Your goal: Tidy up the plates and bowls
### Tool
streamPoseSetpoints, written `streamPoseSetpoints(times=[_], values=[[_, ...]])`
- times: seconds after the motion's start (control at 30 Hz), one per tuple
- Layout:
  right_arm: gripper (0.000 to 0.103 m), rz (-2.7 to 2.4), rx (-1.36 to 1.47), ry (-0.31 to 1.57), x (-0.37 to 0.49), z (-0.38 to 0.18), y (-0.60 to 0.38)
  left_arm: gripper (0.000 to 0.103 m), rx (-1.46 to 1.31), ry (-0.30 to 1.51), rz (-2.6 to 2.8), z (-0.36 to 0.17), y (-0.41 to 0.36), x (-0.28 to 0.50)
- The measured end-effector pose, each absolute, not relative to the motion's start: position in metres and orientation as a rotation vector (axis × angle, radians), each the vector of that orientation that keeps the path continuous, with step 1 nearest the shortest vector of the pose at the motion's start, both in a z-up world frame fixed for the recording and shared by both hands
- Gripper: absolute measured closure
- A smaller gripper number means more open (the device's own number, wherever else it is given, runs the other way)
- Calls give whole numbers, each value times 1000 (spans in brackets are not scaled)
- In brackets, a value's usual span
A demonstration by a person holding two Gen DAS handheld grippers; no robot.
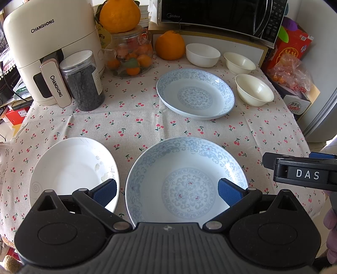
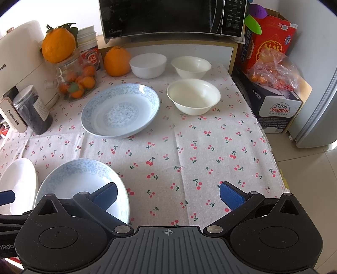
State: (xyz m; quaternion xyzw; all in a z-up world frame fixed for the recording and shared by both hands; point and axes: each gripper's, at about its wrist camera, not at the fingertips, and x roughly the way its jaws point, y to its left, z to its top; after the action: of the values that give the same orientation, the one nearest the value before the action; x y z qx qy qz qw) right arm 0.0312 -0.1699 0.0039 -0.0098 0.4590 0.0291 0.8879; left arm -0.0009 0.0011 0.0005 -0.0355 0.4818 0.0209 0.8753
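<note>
Jaws wide on both: left gripper [image 1: 166,189] hovers over near blue-patterned plate [image 1: 186,181], right gripper [image 2: 167,195] over bare cherry-print desk [image 2: 189,147], nothing held. White plate [image 1: 71,170] sits just left of it; second blue plate [image 2: 120,110] farther back. Three empty white bowls [image 2: 193,96] [image 2: 148,65] [image 2: 191,65] at back right. Glass jar [image 1: 131,55] holds small oranges; plastic jar [image 1: 83,81] holds dark contents. Air fryer [image 1: 42,48] reads CHANGHONG, microwave [image 1: 221,15] Midea, box [image 2: 278,109] Ganten.

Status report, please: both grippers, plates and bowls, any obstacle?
Left gripper open above near blue plate. Right gripper open, empty. Three plates, three bowls unstacked. Nothing in the way.
</note>
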Motion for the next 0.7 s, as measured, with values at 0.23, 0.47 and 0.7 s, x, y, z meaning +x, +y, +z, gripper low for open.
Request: streamPoseSetpoints(times=[0.23,0.47,0.7], values=[[0,61,-23,954,31,3,-169,1,-74,1006,44,0,1,-1],[0,60,-22,955,31,3,-169,1,-73,1006,44,0,1,-1],[0,61,-23,955,31,3,-169,1,-74,1006,44,0,1,-1]])
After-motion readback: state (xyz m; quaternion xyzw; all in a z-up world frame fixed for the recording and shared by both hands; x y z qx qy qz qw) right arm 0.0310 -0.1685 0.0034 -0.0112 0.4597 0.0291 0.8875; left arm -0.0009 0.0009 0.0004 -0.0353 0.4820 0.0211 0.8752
